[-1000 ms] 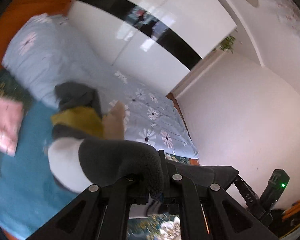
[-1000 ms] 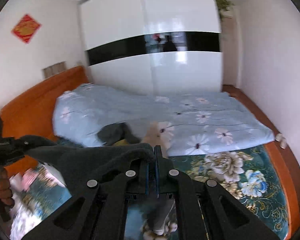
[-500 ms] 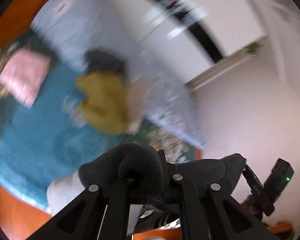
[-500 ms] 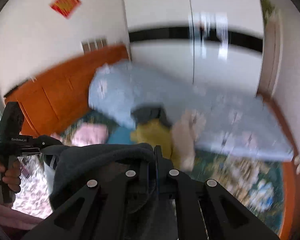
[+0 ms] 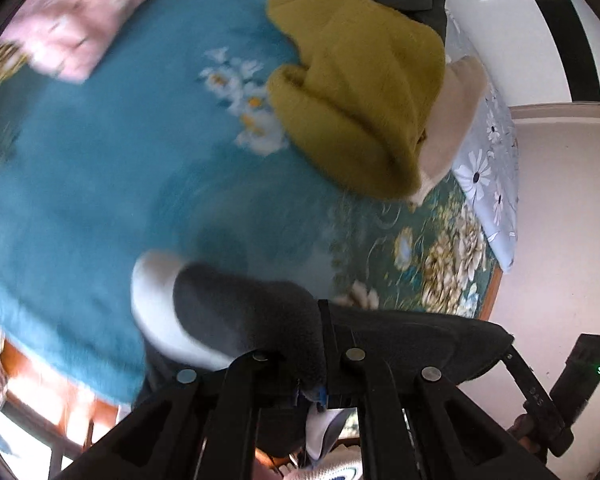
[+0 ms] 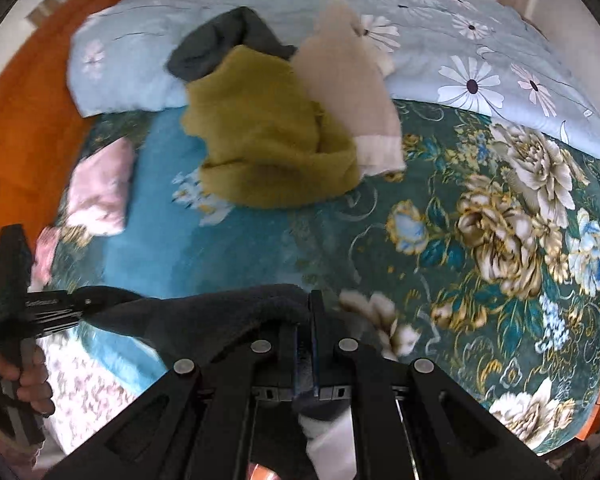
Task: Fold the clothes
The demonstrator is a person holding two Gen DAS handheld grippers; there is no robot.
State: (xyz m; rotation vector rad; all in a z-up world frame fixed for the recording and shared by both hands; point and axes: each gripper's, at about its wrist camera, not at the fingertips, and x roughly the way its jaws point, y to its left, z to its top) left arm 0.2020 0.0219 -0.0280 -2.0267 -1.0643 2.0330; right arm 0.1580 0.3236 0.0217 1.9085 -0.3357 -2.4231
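No legible writing. Left gripper [image 5: 323,344] and right gripper [image 6: 311,336] both pinching dark fleece garment [image 5: 244,312]. Strung sideways between the 2, long axis jaw to jaw.

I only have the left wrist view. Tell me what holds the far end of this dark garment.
Observer: The right gripper is shut on the dark garment.
Operator: Report what's beyond the mustard sweater.
Observer: A blue floral duvet lies along the far side of the bed; a wooden headboard stands to the left.
Operator: Describe the beige garment.
Observer: The beige garment lies stretched out beside the mustard sweater, its paler hem nearest us.
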